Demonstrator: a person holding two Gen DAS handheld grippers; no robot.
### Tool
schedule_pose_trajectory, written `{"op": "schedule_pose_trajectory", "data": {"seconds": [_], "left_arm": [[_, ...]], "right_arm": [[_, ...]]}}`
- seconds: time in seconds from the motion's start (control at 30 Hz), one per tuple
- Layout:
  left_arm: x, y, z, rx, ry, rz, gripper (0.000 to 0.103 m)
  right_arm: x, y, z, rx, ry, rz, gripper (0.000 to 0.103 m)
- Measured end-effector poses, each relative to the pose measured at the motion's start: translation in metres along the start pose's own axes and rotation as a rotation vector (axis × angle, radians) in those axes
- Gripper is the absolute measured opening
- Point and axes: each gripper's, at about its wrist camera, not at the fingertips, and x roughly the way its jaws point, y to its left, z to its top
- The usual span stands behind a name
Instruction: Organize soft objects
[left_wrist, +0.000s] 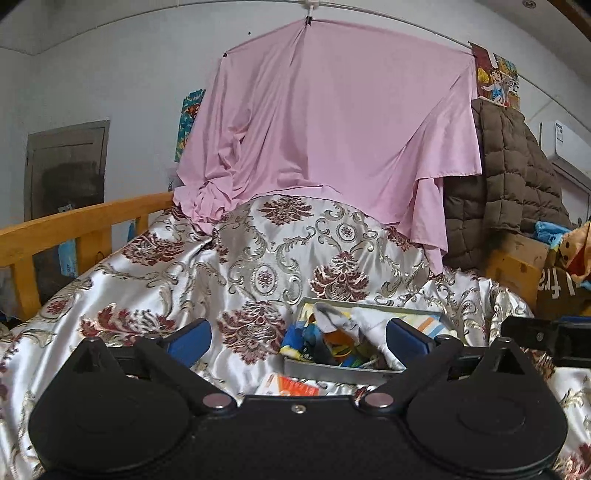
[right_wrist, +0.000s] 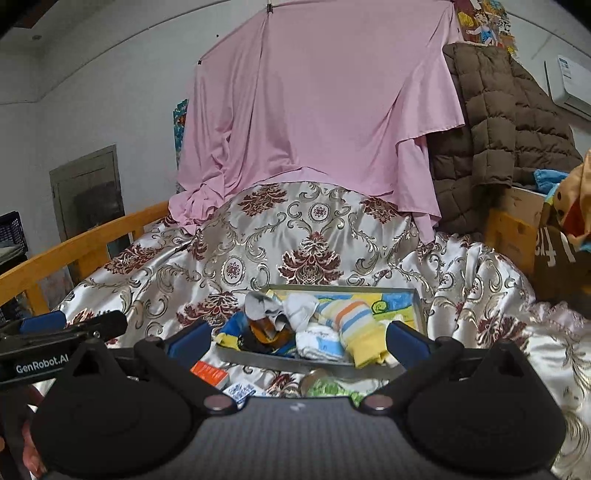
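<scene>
A pink sheet (right_wrist: 314, 110) hangs across the back wall, its lower edge draped onto a bed covered with a silver satin bedspread (right_wrist: 295, 236) patterned with maroon flowers. A brown quilted jacket (right_wrist: 495, 122) hangs to the right of the sheet, and a wooden bed rail (left_wrist: 74, 225) runs along the left.

On the bedspread sits a shallow grey tray (right_wrist: 419, 306) holding a jumble of socks: a striped yellow, orange and blue sock (right_wrist: 360, 332) at the near right, a white sock with blue marks (right_wrist: 319, 341) beside it, a grey sock (right_wrist: 262, 308) toward the left. Just in front of the tray lie an orange packet (right_wrist: 208, 373) and a small lidded jar (right_wrist: 314, 380).

The right gripper (right_wrist: 299, 339) hovers before the tray, its blue-padded fingers (right_wrist: 404, 341) spread wide and empty. The left gripper (left_wrist: 299, 339) is likewise wide apart, holding nothing, aimed at the tray's left end.
</scene>
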Motion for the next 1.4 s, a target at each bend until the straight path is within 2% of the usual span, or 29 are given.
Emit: {"op": "schedule_pose_trajectory", "data": {"seconds": [0.3, 0.97, 1.4], "left_arm": [[-0.026, 0.011, -0.010, -0.032, -0.026, 0.025, 0.101], [-0.065, 0.021, -0.042, 0.003, -0.060, 0.057, 0.101], [-0.072, 0.029, -0.068, 0.013, -0.018, 0.076, 0.101]], "right_arm": [[-0.025, 0.012, -0.013, 0.001, -0.039, -0.016, 0.103], [-0.058, 0.029, -0.059, 0.054, -0.096, -0.055, 0.103], [-0.063, 0.030, -0.082, 0.097, -0.079, -0.090, 0.103]]}}
